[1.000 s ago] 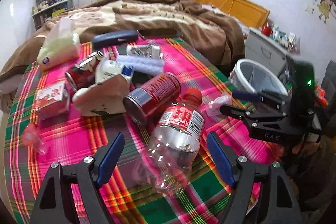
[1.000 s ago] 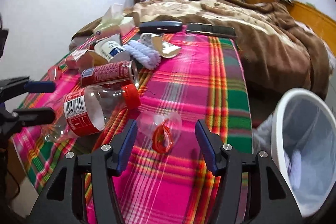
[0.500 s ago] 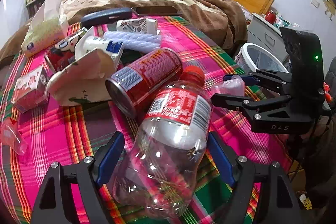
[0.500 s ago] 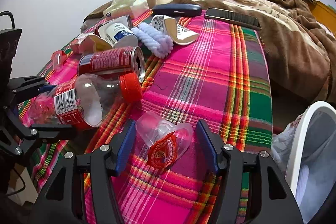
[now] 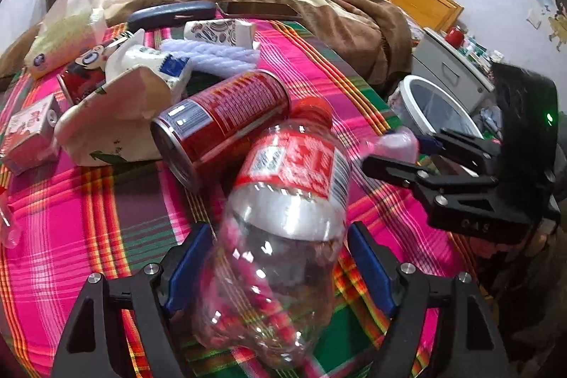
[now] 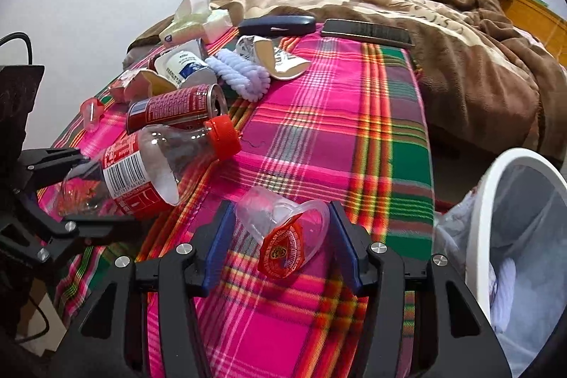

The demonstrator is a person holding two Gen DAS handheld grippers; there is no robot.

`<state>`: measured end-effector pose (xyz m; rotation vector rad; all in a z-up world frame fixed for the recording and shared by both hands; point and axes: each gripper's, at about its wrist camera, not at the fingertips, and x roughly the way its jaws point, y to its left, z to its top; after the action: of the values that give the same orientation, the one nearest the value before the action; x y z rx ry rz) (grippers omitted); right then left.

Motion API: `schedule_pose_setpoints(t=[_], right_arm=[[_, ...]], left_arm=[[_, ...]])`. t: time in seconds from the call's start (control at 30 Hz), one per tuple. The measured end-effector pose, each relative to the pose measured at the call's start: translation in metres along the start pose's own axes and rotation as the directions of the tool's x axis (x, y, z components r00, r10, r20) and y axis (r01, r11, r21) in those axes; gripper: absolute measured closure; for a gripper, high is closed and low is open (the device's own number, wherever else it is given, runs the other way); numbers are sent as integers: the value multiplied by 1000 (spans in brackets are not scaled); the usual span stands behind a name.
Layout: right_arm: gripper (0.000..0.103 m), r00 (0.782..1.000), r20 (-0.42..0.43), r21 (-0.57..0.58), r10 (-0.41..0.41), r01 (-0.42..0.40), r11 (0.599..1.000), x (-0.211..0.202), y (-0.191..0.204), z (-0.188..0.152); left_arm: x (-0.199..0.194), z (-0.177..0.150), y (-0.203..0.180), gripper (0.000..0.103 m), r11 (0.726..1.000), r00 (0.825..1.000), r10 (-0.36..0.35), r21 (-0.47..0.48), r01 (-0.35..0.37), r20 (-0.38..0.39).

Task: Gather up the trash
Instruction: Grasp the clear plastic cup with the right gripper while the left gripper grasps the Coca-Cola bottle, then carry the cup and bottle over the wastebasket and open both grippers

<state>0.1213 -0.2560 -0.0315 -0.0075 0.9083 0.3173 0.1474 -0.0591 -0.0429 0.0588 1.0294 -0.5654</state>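
Grasp step: left gripper (image 5: 278, 266) jaws straddle bottle (image 5: 283, 225), right gripper (image 6: 281, 245) jaws straddle cup (image 6: 283, 229), both unclenched; next, clamp, carry to bin (image 6: 514, 201).

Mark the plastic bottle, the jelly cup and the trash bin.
plastic bottle (image 5: 294, 165), left wrist view, on its red label.
jelly cup (image 6: 280, 218), right wrist view, on its clear wall.
trash bin (image 6: 476, 222), right wrist view, on its white rim.

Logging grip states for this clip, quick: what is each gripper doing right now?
Left gripper: open, jaws either side of the plastic bottle, not clamped.
Right gripper: open, jaws flanking the clear cup, not clamped.
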Motion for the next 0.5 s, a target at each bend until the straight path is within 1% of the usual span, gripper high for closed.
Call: schedule_pose_setpoints(t=[0.07, 0.2, 0.3, 0.37, 0.4, 0.5], right_arm=[[49, 1000, 5, 12, 4, -4, 1000, -3, -2, -2], [48, 1000, 5, 27, -7, 6, 1000, -5, -4, -7], [49, 1000, 3, 55, -12, 12, 998, -5, -8, -9], [49, 1000, 6, 67, -10, 10, 998, -7, -10, -9], [49, 1000, 7, 75, -13, 12, 997, -7, -11, -9], [49, 1000, 18, 93, -11, 9, 996, -10, -13, -10]], left_arm=[[-1, 3, -4, 24, 999, 999, 35, 23, -35, 12], [5, 9, -5, 24, 1000, 1000, -4, 6, 4, -4], [8, 15, -5, 24, 1000, 1000, 12, -16, -12, 0], [9, 18, -4, 24, 1000, 1000, 4, -25, -4, 1], [11, 18, -4, 25, 999, 1000, 8, -35, -8, -8], [15, 18, -6, 33, 999, 1000, 7, -36, -8, -16]])
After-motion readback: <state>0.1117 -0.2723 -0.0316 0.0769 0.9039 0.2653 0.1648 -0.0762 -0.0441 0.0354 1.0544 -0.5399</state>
